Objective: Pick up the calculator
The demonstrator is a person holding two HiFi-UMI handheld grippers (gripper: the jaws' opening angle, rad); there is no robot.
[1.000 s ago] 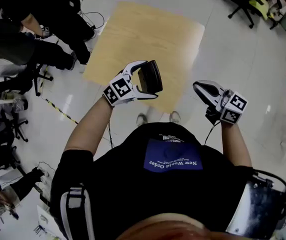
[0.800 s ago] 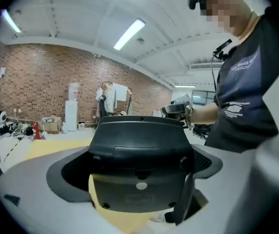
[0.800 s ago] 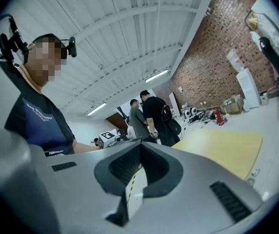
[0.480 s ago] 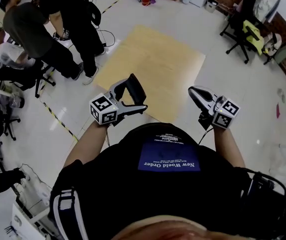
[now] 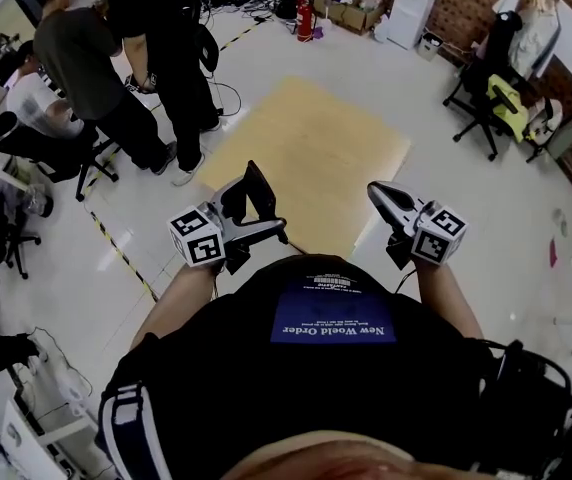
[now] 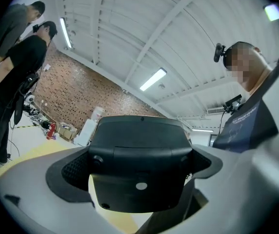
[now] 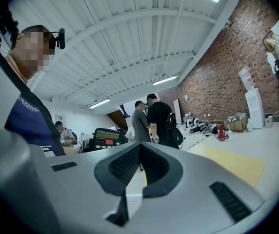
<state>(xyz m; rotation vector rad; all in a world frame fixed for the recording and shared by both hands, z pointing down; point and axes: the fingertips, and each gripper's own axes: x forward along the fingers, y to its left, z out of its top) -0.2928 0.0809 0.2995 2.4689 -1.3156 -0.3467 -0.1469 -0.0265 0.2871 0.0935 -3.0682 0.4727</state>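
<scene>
The calculator [image 5: 257, 192] is a black slab held up in the air in front of the person's chest, with my left gripper [image 5: 249, 216] shut on it. In the left gripper view its dark back [image 6: 140, 145] fills the space between the two grey jaws of the left gripper [image 6: 137, 168]. My right gripper [image 5: 386, 197] hangs at the same height to the right, shut with nothing in it. The right gripper view shows the right gripper [image 7: 139, 165] with its jaws closed together, and past them the calculator's [image 7: 105, 137] display and red key.
A tan floor mat [image 5: 316, 143] lies below the grippers. Two people [image 5: 156, 58] stand at the upper left by black office chairs [image 5: 51, 153]. More chairs [image 5: 496, 98] stand at the upper right, boxes and a red extinguisher [image 5: 305, 17] along the brick wall.
Both grippers have drawn back closer to the person's chest, the left one going left. The calculator has turned from nearly face-on to edge-on. The head view has tilted up, showing more of the room.
</scene>
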